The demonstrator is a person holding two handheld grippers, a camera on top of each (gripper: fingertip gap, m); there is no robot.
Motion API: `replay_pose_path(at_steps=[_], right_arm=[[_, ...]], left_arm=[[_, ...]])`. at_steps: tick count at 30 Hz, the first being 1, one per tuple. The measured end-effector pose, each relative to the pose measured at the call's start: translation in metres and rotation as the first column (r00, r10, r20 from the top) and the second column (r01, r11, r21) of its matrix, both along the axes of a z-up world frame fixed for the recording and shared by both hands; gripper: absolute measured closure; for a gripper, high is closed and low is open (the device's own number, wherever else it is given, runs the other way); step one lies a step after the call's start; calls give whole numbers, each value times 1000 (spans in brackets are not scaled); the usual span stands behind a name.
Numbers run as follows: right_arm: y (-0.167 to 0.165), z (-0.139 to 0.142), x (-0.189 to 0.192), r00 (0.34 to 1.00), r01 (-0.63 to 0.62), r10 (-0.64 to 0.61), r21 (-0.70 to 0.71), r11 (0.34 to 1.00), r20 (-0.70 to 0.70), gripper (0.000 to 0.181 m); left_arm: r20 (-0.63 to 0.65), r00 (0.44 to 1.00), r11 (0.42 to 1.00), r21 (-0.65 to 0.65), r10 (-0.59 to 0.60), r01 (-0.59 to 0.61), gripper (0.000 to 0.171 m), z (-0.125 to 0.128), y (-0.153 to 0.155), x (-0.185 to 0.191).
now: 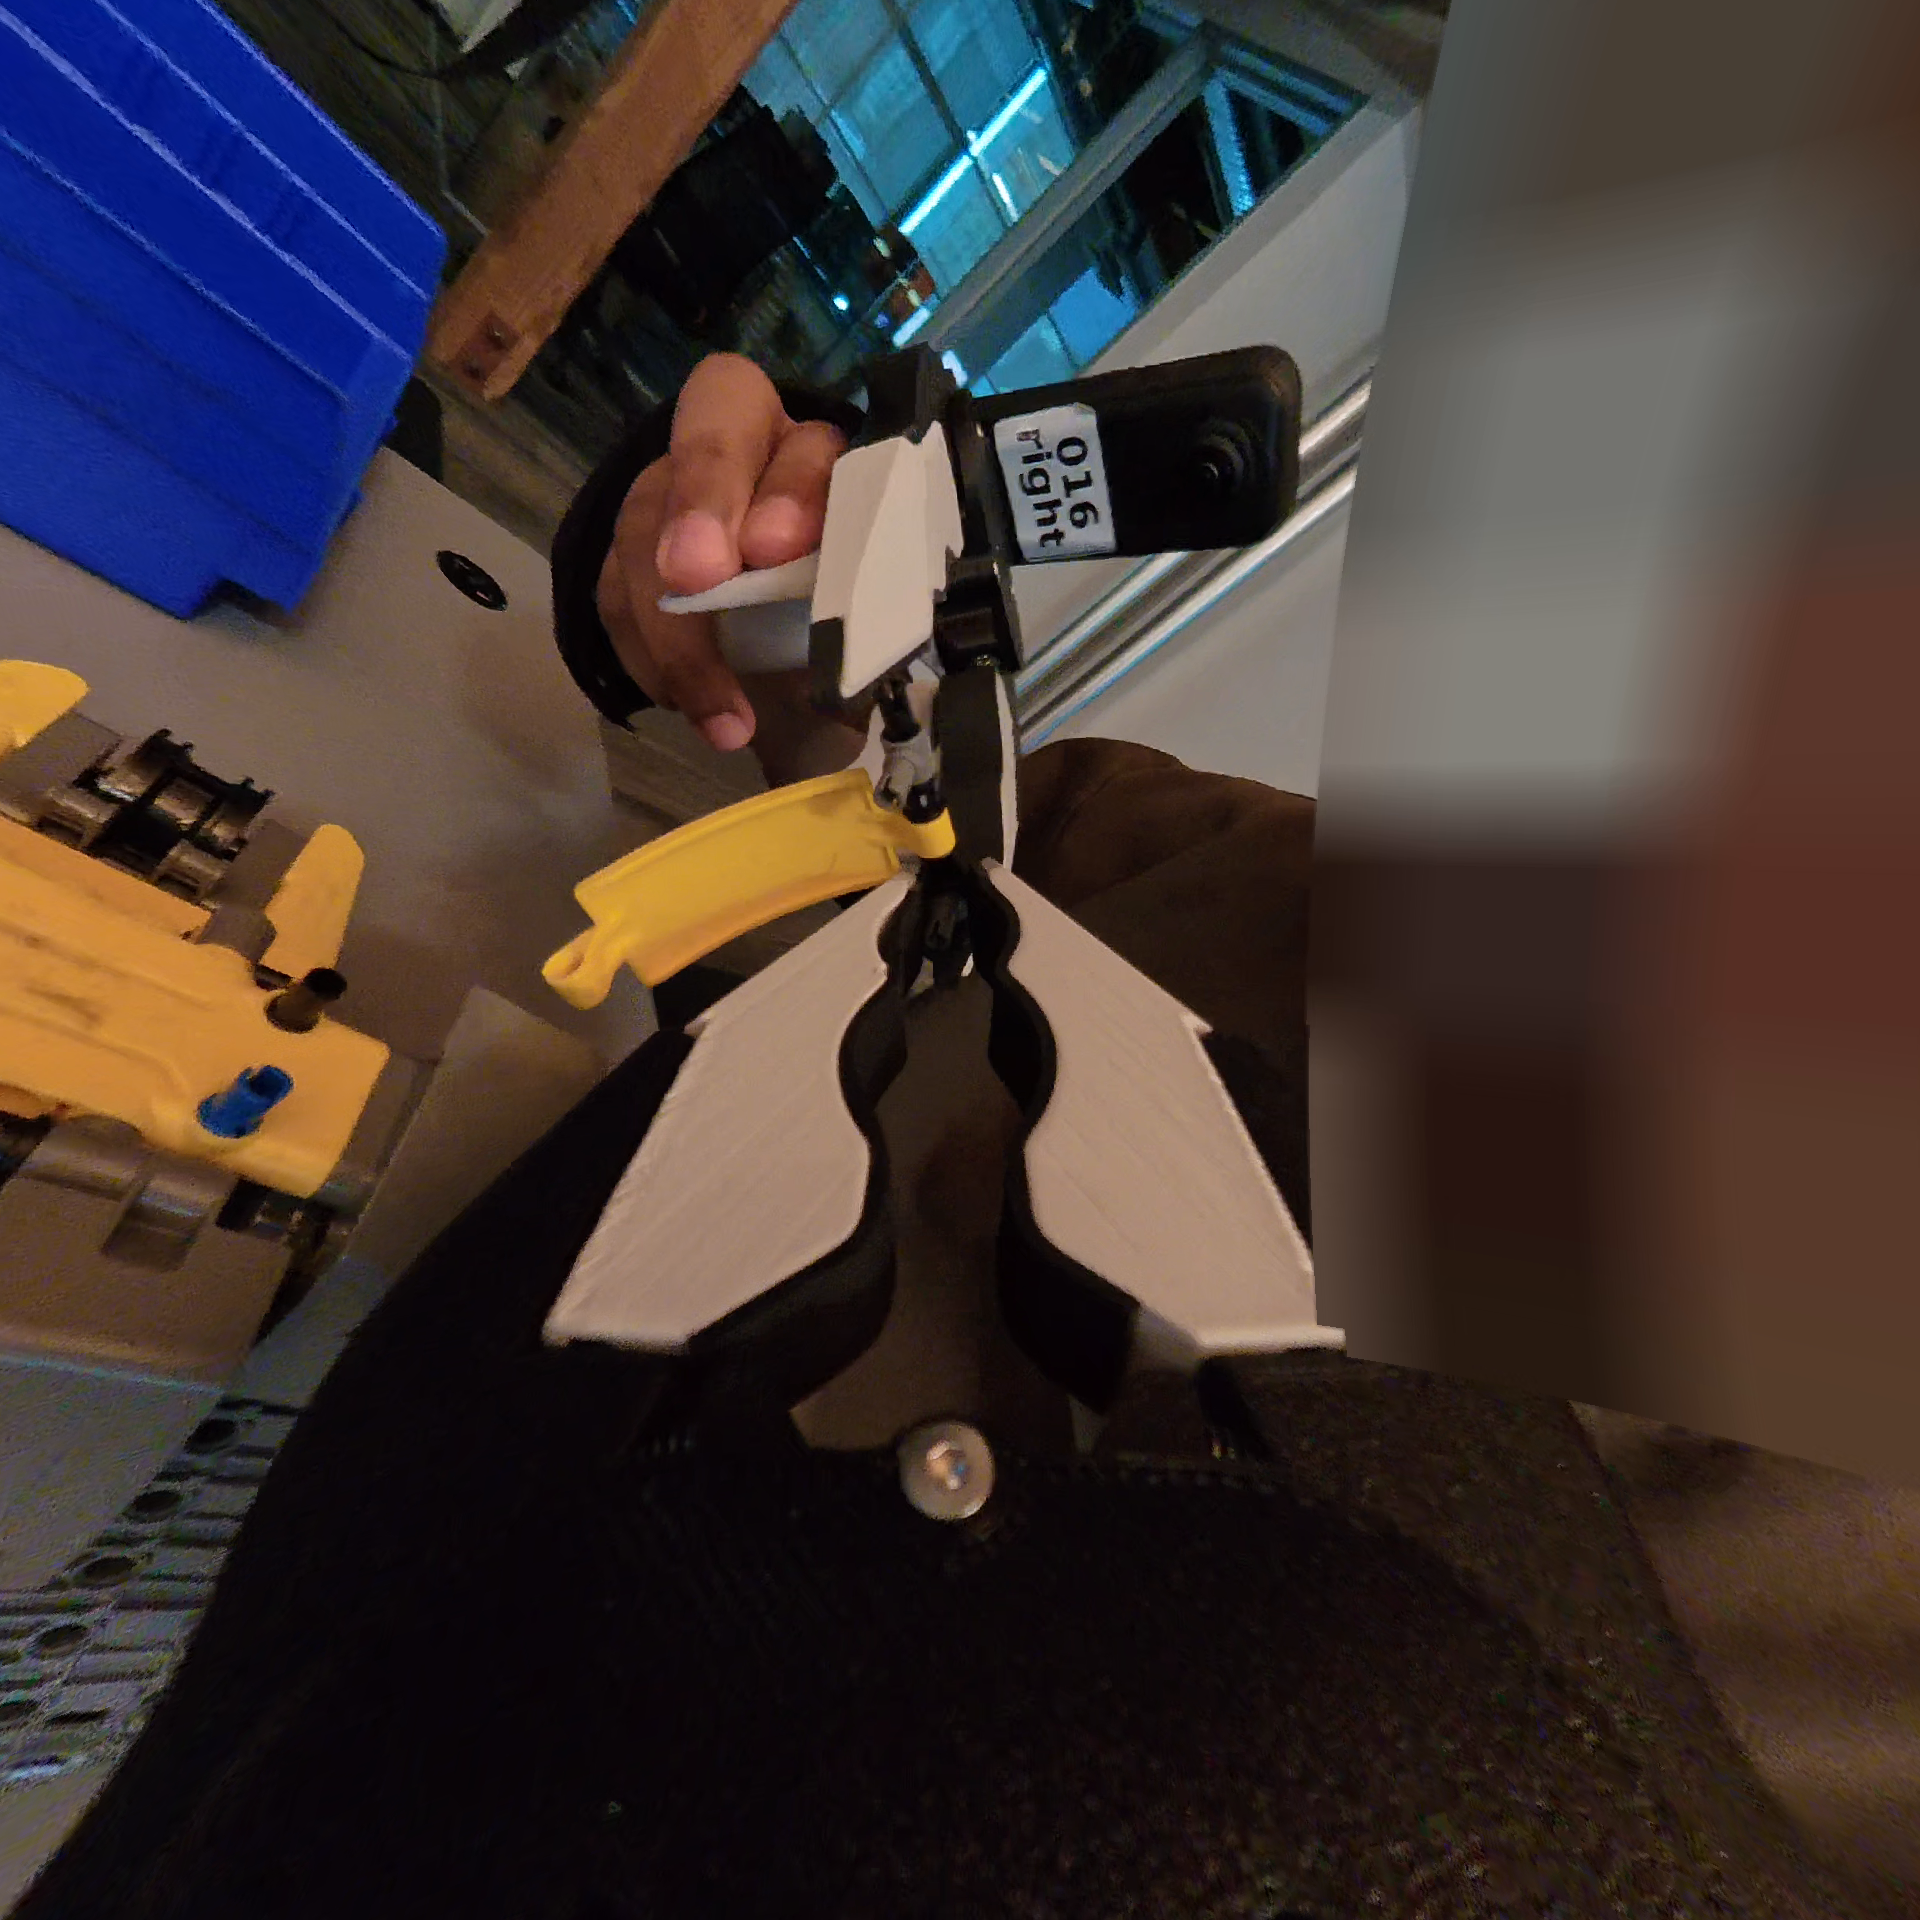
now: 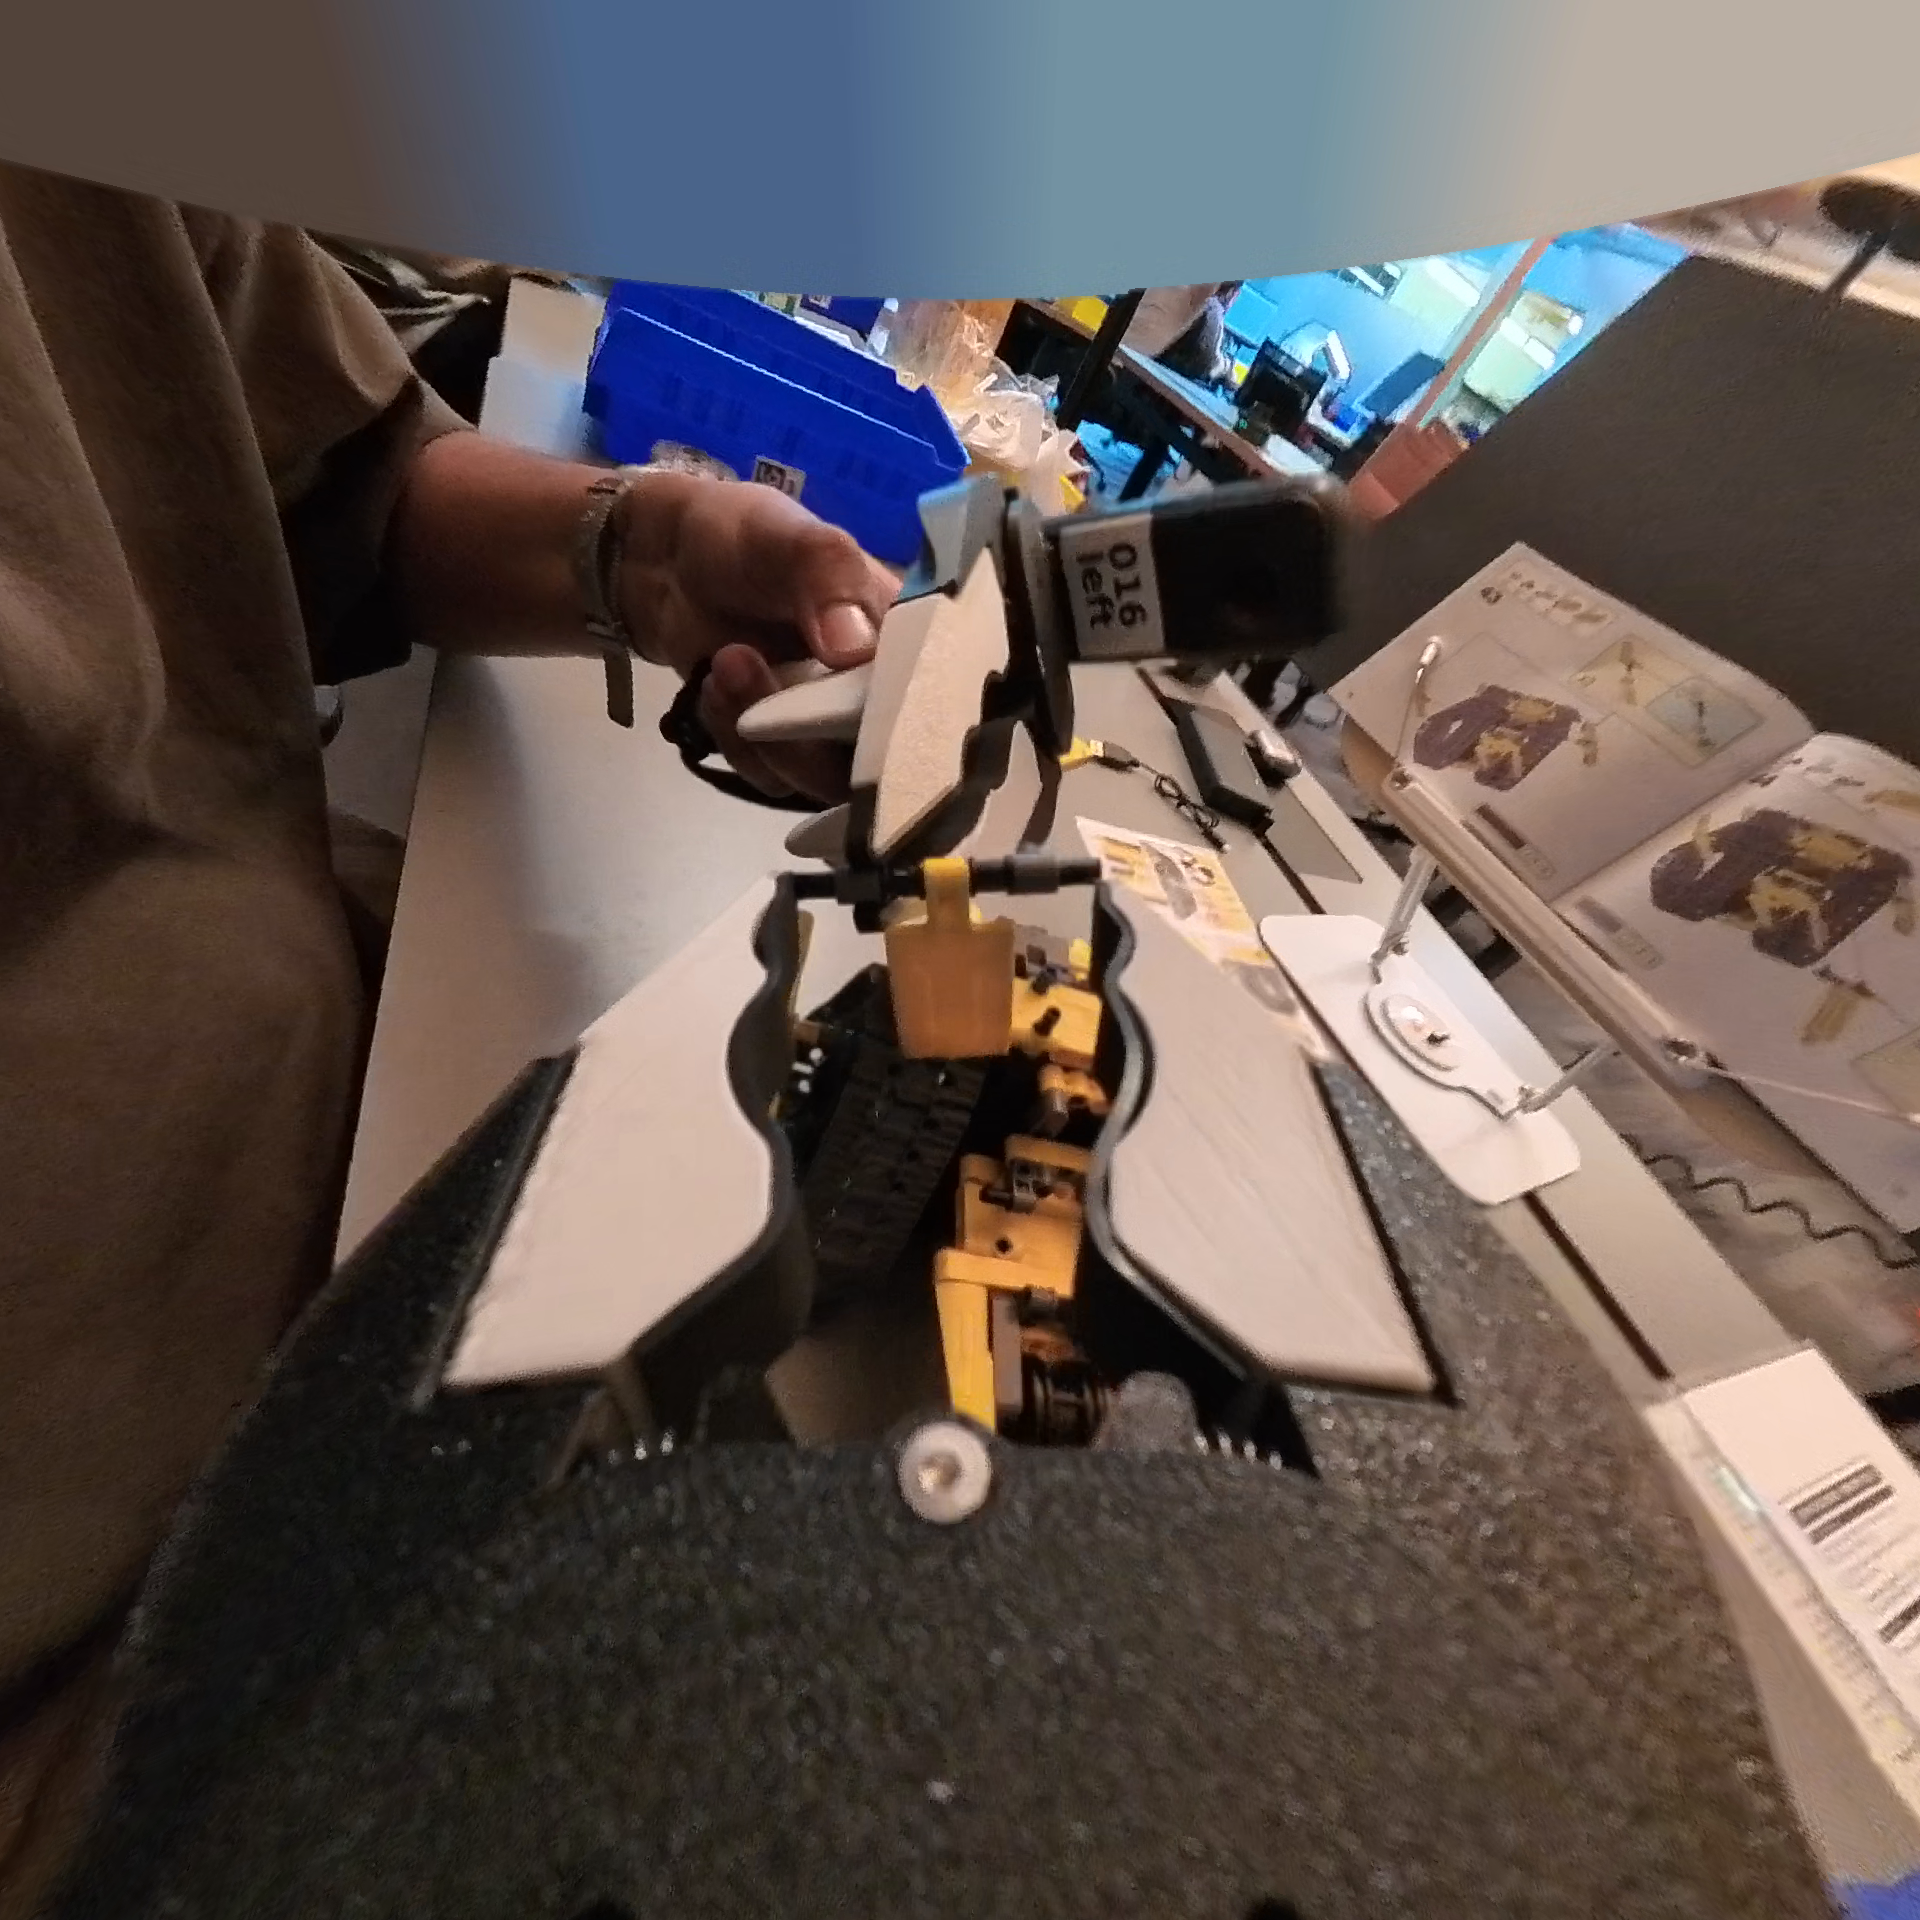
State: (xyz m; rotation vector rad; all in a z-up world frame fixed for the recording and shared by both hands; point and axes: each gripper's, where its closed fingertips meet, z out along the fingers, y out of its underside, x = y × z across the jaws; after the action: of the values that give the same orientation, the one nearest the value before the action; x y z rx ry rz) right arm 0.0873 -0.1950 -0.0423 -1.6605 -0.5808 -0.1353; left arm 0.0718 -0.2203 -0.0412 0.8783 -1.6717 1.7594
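Note:
A yellow curved panel hangs on a thin grey and black axle. In the right wrist view the panel hangs down between my fingers. My right gripper holds the axle endwise, one fingertip at each end. It comes in from above in the left wrist view. My left gripper is shut on a black piece at the panel's hinge end. In the right wrist view it pinches the axle's left part from above. Both hold the part above a yellow and black tracked model.
The model sits on a grey table. A blue bin stands behind it. An open instruction booklet leans on a wire stand with a white base at right. A white box lies at the near right. Both grippers' tips are close together, under 4 cm apart.

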Motion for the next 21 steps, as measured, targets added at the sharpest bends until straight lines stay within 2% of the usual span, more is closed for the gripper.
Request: replay_pose_path(at_steps=[1, 2, 4, 5, 7, 10, 12, 15, 19, 20, 21], right_arm=[[1, -3, 3, 1000, 13, -14, -20, 1000, -8, 126], [1, -7, 8, 999, 33, -33, -41, 999, -5, 126], [1, -12, 22, 995, 96, -95, -61, 993, 19, 144], [0, -14, 29, 992, 123, -122, -70, 990, 29, 144], [-1, -18, 43, 988, 157, -157, -101, 982, 13, 145], [1, -21, 45, 990, 130, -136, -108, 985, -45, 143], [6, -28, 49, 988, 150, -153, -114, 982, -13, 144], [8, -27, 47, 989, 149, -151, -88, 985, -9, 144], [9, -22, 37, 982, 171, -165, -53, 984, 93, 143], [11, -22, 32, 977, 175, -168, -45, 983, 130, 143], [12, -21, 28, 972, 180, -171, -36, 983, 163, 143]], left_arm=[[7, 1000, 1000, 17, 19, -19, 165, -2, 1, 3], [13, 999, 999, 28, 33, -33, 159, -4, 1, 5], [-1, 998, 996, 52, 70, -70, 133, -8, 5, 10], [6, 997, 995, 60, 77, -77, 131, -7, 8, 10], [48, 993, 990, 89, 107, -111, 140, -4, 17, 12], [91, 984, 970, 178, 154, -168, 148, -11, 21, 21], [92, 982, 969, 170, 164, -178, 146, -8, 19, 26], [103, 971, 952, 198, 218, -235, 131, -11, 25, 38], [42, 977, 962, 170, 208, -213, 128, -17, 19, 43], [23, 980, 967, 157, 198, -199, 130, -18, 16, 42], [15, 981, 970, 149, 191, -191, 142, -19, 13, 43]])
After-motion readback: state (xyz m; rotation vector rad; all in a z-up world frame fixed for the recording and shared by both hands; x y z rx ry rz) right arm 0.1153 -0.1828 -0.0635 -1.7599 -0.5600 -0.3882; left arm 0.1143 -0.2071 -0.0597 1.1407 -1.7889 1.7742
